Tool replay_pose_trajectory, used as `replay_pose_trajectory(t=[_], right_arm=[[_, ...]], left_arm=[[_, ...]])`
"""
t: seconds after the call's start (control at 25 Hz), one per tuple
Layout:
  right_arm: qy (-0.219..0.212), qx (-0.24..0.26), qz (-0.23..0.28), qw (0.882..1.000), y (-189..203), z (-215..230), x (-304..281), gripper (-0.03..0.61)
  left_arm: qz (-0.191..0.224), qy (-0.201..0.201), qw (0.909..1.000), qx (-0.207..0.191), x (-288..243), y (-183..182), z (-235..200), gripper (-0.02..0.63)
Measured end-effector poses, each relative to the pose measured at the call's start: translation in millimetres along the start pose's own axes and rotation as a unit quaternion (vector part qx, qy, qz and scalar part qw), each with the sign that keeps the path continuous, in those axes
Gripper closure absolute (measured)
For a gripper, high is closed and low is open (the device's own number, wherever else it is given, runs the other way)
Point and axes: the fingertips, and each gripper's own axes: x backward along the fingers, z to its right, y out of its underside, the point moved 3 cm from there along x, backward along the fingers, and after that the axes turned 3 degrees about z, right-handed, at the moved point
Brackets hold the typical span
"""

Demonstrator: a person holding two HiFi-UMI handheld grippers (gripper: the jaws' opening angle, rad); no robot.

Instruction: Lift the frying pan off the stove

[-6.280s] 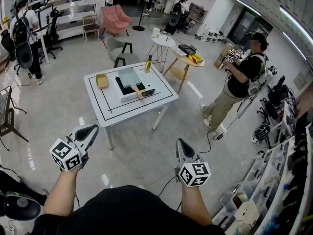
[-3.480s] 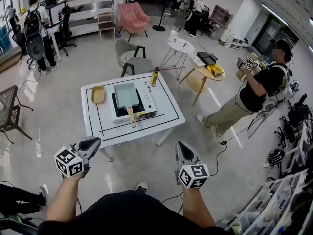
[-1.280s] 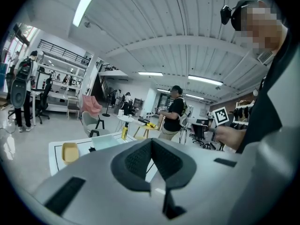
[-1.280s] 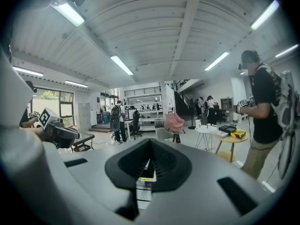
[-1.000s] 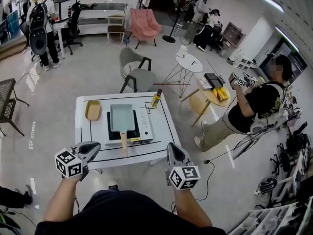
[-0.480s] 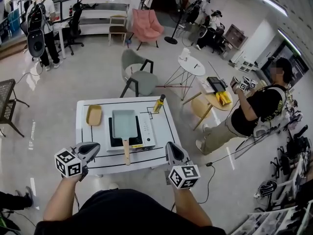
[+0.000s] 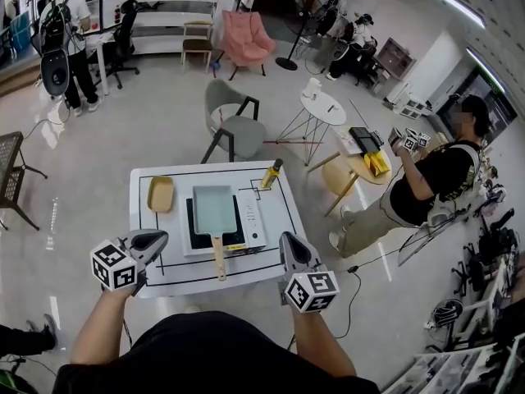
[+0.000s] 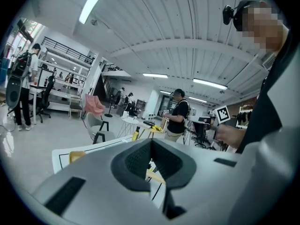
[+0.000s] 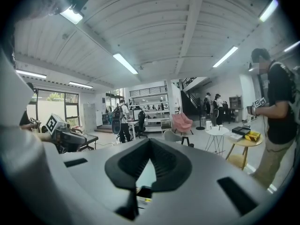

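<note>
Whole frying pan point(image 7: 213, 205), head view only

Matt pale frying pan point(image 7: 215, 206), wooden handle point(image 7: 218, 257), smooth white table point(image 7: 289, 217), glossy floor point(image 7: 90, 150)

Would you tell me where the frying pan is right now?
In the head view, the frying pan sits on the stove at the middle of the white table, right of the yellow tray, its wooden handle pointing toward the near edge.

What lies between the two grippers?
The pan handle, sticking out past the stove's front edge over the table, seen in the head view.
</note>
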Motion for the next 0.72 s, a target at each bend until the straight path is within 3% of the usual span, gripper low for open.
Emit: replay_pose_trajectory(t=[0.72], right_arm=[[-0.009,-0.009,-0.013,1.0,8.7,8.0,-25.9,0.574]], left_arm=[[-0.014,0.021,0.9997,0.003,-14.2,6.4,-4.8,0.604]])
